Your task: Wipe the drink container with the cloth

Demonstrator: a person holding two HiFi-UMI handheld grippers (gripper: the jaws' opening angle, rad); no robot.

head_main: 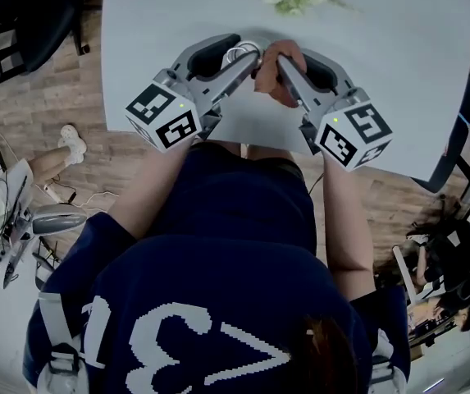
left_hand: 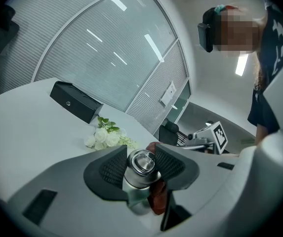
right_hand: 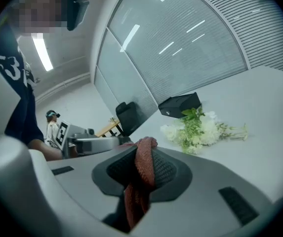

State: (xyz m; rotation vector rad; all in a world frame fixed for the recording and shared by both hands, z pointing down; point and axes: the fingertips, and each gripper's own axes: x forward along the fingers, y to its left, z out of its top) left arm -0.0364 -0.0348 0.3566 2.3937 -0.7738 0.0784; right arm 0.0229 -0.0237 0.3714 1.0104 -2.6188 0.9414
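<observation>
White table, my two grippers meeting over its near edge, a steel drink container in one and a rust-red cloth in the other.

Pale tabletop fills the background, with a black box far back and a bunch of white flowers nearer me, both well apart from my tools. My left gripper has its jaws spread partway and pressed on both sides of the drink container, which stands upright between the ribbed pads with its round cap above them. My right gripper is nearly closed, pinching the cloth, which bunches above the pads and hangs below them. From the left gripper view, the cloth sits close against the container's right side.
</observation>
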